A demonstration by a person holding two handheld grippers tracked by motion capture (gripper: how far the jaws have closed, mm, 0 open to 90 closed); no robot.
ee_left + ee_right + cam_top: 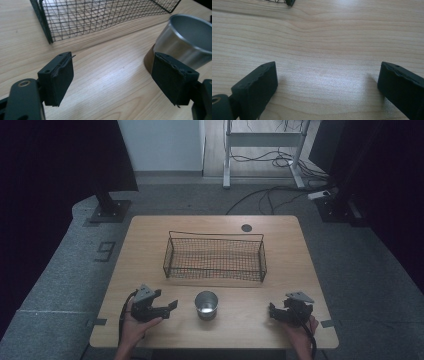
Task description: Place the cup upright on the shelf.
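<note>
Left gripper just left of cup, jaws apart, empty. Right gripper also gaping. Risk: a jaw clips the cup's rim, tipping it.

Room's sitting dim in high view; dark curtains at both sides are swallowing detail. Light's coming from above, glaring softly off the table in both gripper views, w/ soft shadows falling beside the jaws. Metal cup is catching highlights. Wire basket is bending slightly near frame edge; near jaws are blurring.
</note>
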